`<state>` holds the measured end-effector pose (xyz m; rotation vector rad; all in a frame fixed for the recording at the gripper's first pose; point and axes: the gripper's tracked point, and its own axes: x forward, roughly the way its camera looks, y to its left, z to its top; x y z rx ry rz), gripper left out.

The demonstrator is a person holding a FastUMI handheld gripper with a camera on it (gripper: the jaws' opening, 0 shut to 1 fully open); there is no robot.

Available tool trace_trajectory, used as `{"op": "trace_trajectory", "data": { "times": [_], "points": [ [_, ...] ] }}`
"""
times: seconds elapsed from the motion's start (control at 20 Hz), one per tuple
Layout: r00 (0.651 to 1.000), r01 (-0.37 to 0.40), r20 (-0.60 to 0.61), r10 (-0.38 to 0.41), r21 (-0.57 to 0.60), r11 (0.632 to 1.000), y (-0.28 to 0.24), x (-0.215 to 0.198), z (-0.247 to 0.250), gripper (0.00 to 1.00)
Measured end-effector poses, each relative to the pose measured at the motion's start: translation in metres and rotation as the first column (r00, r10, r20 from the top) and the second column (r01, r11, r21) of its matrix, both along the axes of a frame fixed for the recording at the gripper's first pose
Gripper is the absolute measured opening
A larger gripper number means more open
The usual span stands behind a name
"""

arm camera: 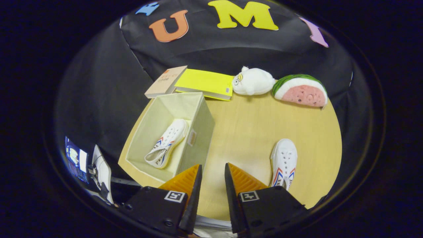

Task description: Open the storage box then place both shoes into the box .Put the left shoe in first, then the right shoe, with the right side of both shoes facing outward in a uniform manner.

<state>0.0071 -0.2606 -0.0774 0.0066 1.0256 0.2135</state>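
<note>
**Storage box open, one shoe in, one to go**

Storage box sits open on the left part of the wooden table, lid nowhere on it. One white shoe already lies inside on its side, sole toward the left wall, toe pointing to the far end. Judged: opening step done, first shoe placed; presumably this is the left shoe, but I cannot confirm that from here.

Second shoe stands upright on the table, right of the box and well apart from it, toe pointing away. Its placing remains.

Gripper hovers above the near table edge with its jaws parted, nothing between them, only bare tabletop. Box lies just ahead and left of the left finger; second shoe just right of the right finger.

Far edge: two books, a white plush toy, a watermelon-slice plush.
</note>
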Motion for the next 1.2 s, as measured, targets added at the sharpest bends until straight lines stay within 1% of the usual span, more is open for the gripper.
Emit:
{"op": "trace_trajectory", "data": {
  "times": [0.05, 0.15, 0.3, 0.35, 0.4, 0.45, 0.5, 0.55, 0.6, 0.7, 0.85, 1.0, 1.2],
  "points": [
    [1.000, 0.025, -0.004, -0.025, -0.039, 0.999, -0.016, -0.001, -0.002, 0.47],
    [0.998, 0.061, -0.030, -0.064, -0.100, 0.993, -0.041, -0.008, -0.008, 0.52],
    [0.991, 0.105, -0.069, -0.118, -0.166, 0.980, -0.078, -0.017, -0.023, 0.68],
    [0.986, 0.129, -0.080, -0.146, -0.181, 0.975, -0.093, -0.019, -0.029, 0.68],
    [0.984, 0.142, -0.083, -0.159, -0.179, 0.974, -0.100, -0.021, -0.033, 0.68],
    [0.985, 0.138, -0.080, -0.151, -0.147, 0.979, -0.103, -0.019, -0.036, 0.69],
    [0.986, 0.139, -0.071, -0.149, -0.119, 0.983, -0.106, -0.017, -0.041, 0.77],
    [0.986, 0.151, -0.060, -0.158, -0.109, 0.983, -0.115, -0.015, -0.046, 0.79],
    [0.983, 0.168, -0.056, -0.175, -0.112, 0.979, -0.126, -0.014, -0.052, 0.80],
    [0.972, 0.203, -0.085, -0.217, -0.152, 0.967, -0.152, -0.023, -0.069, 0.83],
    [0.959, 0.212, -0.151, -0.239, -0.174, 0.962, -0.175, -0.029, -0.093, 0.82],
    [0.947, 0.201, -0.211, -0.243, -0.201, 0.959, -0.189, -0.036, -0.110, 0.82],
    [0.932, 0.210, -0.253, -0.261, -0.210, 0.955, -0.200, -0.033, -0.125, 0.82]
  ]
}}
